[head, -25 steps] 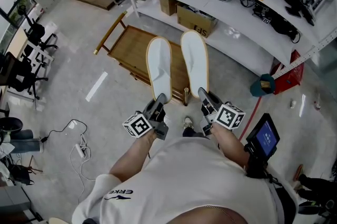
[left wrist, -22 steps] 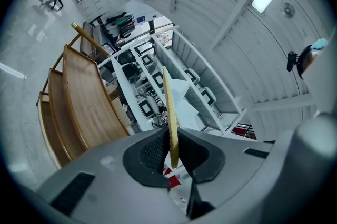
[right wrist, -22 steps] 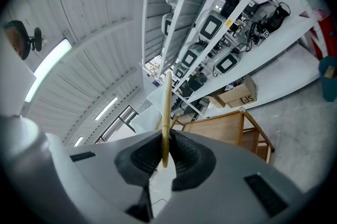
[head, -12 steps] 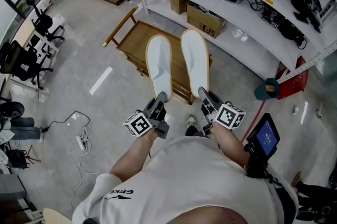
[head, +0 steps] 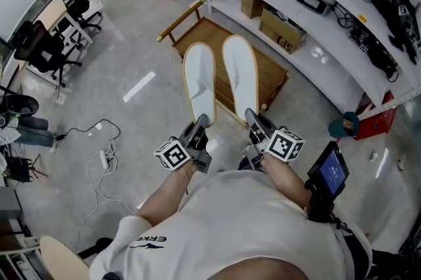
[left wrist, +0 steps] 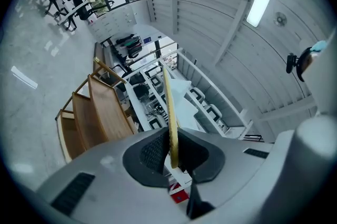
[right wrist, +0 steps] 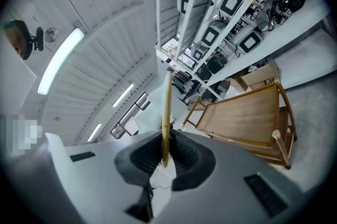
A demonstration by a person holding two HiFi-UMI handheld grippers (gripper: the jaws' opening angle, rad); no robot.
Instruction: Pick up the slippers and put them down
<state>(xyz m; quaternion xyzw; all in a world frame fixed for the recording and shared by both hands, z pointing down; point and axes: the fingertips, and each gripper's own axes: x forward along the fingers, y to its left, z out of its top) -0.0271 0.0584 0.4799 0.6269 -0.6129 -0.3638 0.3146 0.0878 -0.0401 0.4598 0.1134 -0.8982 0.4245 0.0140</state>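
Two flat white slippers with tan rims are held out level in front of me, side by side, above the floor. My left gripper [head: 199,122] is shut on the heel of the left slipper [head: 198,80]. My right gripper [head: 251,116] is shut on the heel of the right slipper [head: 240,75]. In the left gripper view the left slipper [left wrist: 169,112] shows edge-on as a thin tan strip pinched between the dark pads. The right gripper view shows the right slipper [right wrist: 166,112] edge-on the same way.
A low wooden rack [head: 273,75] stands on the floor under the slippers' toes. White shelving [head: 316,22] with boxes and electronics runs along the right. Office chairs [head: 46,48] stand at the left, a power strip with cables [head: 104,157] lies on the floor, and a small screen [head: 331,170] is at my right.
Both slippers stay gripped. The rack, shelving and floor have slid to the right in the head view, and more of the office chairs and window side shows at the left.
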